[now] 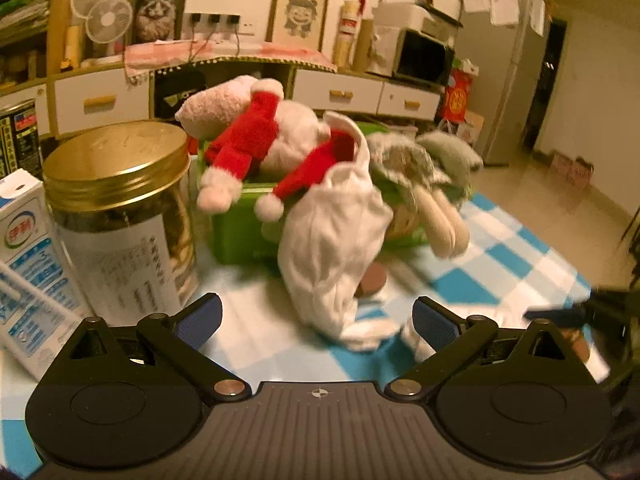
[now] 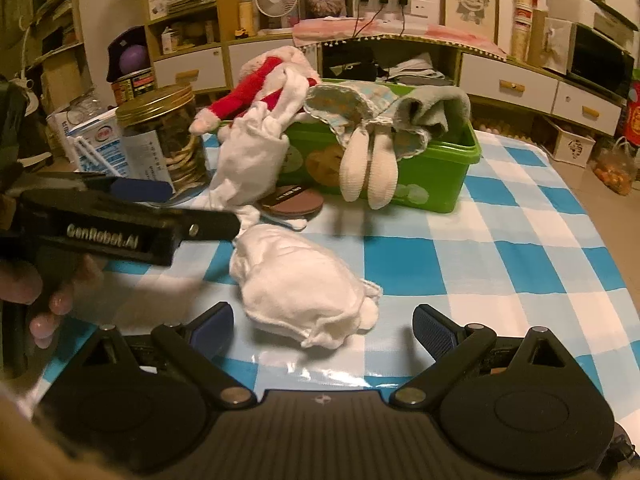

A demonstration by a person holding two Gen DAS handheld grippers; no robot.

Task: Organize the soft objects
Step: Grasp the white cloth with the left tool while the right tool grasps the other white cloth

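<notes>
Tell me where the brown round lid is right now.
Right wrist view: the brown round lid lies flat on the checked tablecloth, just before the green box, partly under the hanging white cloth.

Your left gripper (image 1: 316, 322) hung with its jaws wide apart and nothing between them, low over the checked desk (image 1: 516, 248). Just ahead, a white cloth (image 1: 332, 240) draped from the green bin (image 1: 236, 224), which held a plush toy in red sleeves (image 1: 256, 132). A gold-lidded jar (image 1: 120, 208) stood left of the bin, beside a milk carton (image 1: 28, 256).
</notes>
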